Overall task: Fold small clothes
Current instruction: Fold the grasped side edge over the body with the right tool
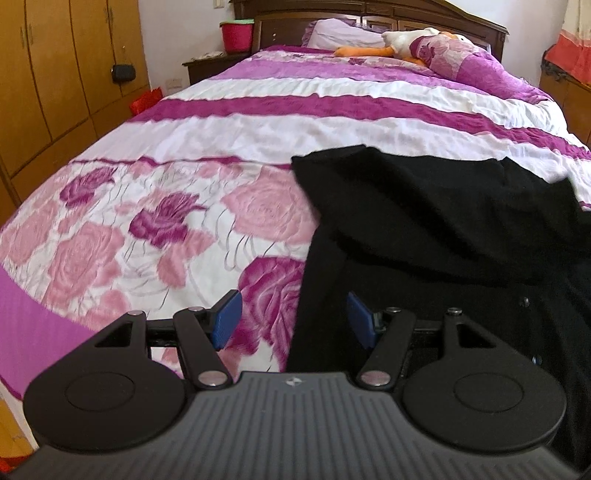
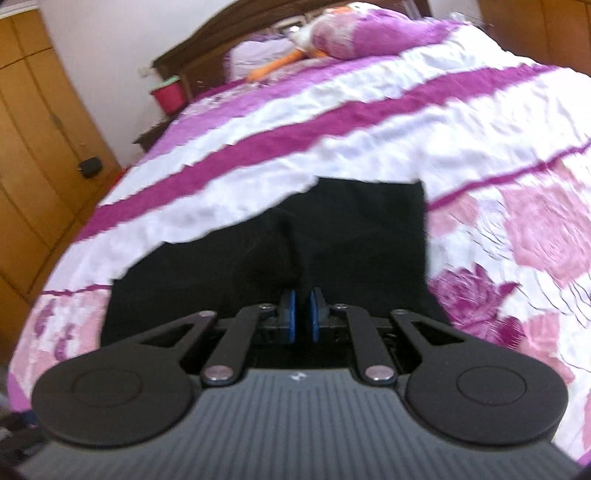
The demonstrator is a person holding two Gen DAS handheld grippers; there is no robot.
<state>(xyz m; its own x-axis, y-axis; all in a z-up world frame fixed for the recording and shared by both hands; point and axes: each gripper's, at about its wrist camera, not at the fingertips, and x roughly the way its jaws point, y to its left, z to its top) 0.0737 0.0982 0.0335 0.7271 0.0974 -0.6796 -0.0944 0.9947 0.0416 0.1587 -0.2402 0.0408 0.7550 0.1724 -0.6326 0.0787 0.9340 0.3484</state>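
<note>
A black garment (image 1: 443, 229) lies crumpled on the flowered pink and purple bedspread (image 1: 166, 206), with a small button showing near its right side. My left gripper (image 1: 293, 319) hovers open over the garment's left edge. Its blue pads (image 1: 227, 321) stand wide apart and nothing is pinched between them. In the right wrist view the black garment (image 2: 351, 229) spreads across the bedspread (image 2: 369, 140). My right gripper (image 2: 303, 314) is shut on it. A raised ridge of cloth runs from the pads away up the picture.
A plush duck (image 1: 406, 40) and a pillow (image 1: 340, 35) lie at the head of the bed by the dark wooden headboard (image 1: 369, 11). A red bucket (image 1: 236, 35) stands on a nightstand (image 1: 207, 62). A wooden wardrobe (image 1: 55, 74) lines the left wall.
</note>
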